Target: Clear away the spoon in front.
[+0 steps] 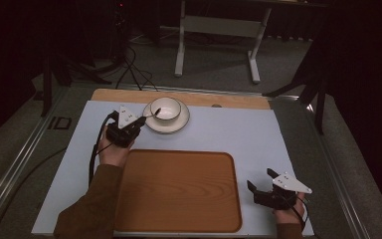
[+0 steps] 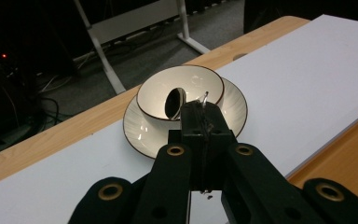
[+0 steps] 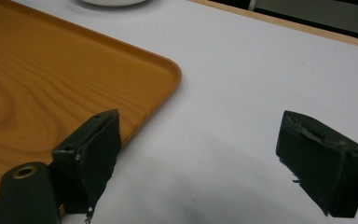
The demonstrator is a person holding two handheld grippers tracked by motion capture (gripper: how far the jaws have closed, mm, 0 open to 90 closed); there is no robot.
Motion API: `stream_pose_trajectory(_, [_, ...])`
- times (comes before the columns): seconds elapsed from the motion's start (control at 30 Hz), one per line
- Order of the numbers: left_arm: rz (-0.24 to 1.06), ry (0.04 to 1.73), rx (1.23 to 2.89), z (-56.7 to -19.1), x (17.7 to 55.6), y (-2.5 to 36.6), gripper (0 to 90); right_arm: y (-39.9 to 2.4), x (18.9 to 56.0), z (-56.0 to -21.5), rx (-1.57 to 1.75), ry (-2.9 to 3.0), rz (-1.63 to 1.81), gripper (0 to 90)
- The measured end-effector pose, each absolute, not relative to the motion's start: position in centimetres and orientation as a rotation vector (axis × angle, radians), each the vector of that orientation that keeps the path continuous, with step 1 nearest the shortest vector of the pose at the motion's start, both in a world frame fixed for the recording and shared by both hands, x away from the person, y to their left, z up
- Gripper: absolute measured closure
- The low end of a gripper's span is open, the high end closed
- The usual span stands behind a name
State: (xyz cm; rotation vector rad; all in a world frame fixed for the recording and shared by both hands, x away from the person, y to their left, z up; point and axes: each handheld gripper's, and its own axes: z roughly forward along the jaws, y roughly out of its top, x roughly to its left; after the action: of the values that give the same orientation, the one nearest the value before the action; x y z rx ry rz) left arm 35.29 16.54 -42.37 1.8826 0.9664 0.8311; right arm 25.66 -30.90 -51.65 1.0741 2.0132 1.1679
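A white bowl (image 1: 165,108) (image 2: 182,93) with a dark rim stands on a white saucer (image 1: 180,122) (image 2: 135,126) at the back of the white mat. My left gripper (image 1: 143,119) (image 2: 200,114) is shut on a metal spoon (image 2: 175,102), whose bowl end hangs over the white bowl. My right gripper (image 1: 261,180) (image 3: 196,154) rests open near the mat's front right, just right of the wooden tray (image 1: 179,189) (image 3: 37,70), with nothing between its jaws.
The white mat (image 1: 238,134) covers a wooden tabletop whose far edge (image 1: 229,99) shows behind the saucer. A white table frame (image 1: 219,30) and cables (image 1: 134,69) stand on the floor beyond.
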Motion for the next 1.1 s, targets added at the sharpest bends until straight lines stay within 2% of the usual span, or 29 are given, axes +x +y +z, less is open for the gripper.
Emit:
stream_pose_trajectory(0.63, [0.835,0.948,1.899,-42.1,33.3,17.6,90.0,-30.9,25.7,-51.7,1.076,2.010,1.169,13.8])
stream_pose_trajectory(1.1, [0.824,0.923,1.885,-43.7,28.6,18.6,90.0,-30.9,25.8,-51.7,1.074,2.013,1.165,13.8])
